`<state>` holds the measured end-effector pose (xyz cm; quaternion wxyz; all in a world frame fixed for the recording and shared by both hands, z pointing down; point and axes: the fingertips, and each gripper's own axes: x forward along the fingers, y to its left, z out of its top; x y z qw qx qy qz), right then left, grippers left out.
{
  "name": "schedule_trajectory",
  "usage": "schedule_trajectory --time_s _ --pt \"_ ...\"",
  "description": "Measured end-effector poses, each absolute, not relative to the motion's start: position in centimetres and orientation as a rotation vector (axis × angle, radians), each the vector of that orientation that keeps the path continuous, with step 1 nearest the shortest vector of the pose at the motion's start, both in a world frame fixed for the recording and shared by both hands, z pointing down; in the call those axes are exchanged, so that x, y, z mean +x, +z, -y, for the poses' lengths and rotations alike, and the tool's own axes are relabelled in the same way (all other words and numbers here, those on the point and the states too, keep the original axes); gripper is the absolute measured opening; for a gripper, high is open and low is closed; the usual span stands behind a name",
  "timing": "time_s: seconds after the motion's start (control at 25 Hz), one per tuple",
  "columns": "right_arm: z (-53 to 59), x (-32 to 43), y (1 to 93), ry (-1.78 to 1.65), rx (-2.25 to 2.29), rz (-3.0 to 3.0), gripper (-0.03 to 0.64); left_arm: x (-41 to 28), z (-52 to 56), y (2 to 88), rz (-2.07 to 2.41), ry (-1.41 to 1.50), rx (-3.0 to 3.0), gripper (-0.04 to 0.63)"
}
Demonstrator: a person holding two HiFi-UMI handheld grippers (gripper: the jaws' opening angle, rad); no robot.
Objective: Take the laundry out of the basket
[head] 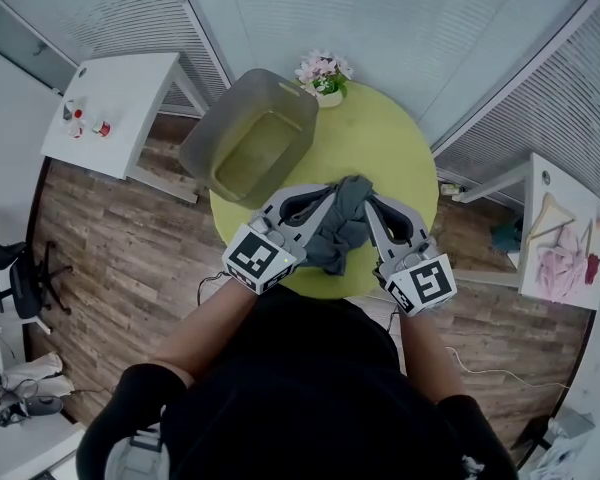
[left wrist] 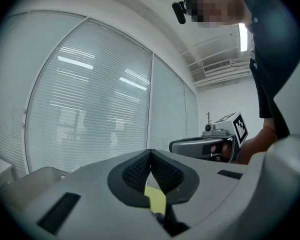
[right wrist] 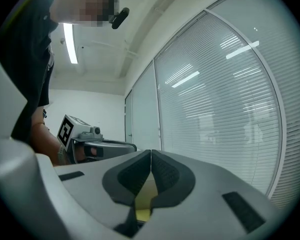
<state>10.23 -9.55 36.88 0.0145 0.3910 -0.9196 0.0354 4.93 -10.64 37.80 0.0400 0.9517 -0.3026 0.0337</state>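
Nearest me, my left gripper (left wrist: 150,156) and right gripper (right wrist: 151,156) are clenched with nothing visible between the jaws, flanking the grey laundry (head: 345,223), which is heaped on the green table (head: 380,133), probably for straightening, since the basket (head: 212,118) beyond looks empty.

Tally: one basket (head: 242,133), one grey garment (head: 342,226), one flower pot (head: 326,76), one green table (head: 380,138), two white side tables (head: 120,108) (head: 565,223), two grippers (head: 330,196) (head: 371,205).

A round yellow-green surface (head: 380,138) stands on a wood-plank floor (head: 110,238), a pot of pink flowers (head: 323,70) at its far edge. A white side table (head: 125,83) and a black office chair (head: 20,278) sit left, under window blinds (head: 110,8).
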Motion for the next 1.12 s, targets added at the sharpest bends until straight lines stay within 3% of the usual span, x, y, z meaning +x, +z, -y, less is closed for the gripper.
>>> schedule_trajectory --time_s 1.12 --pt "9.5 9.1 36.9 0.103 1.165 2.831 0.023 5.2 10.0 37.7 0.875 0.127 2.971 0.009"
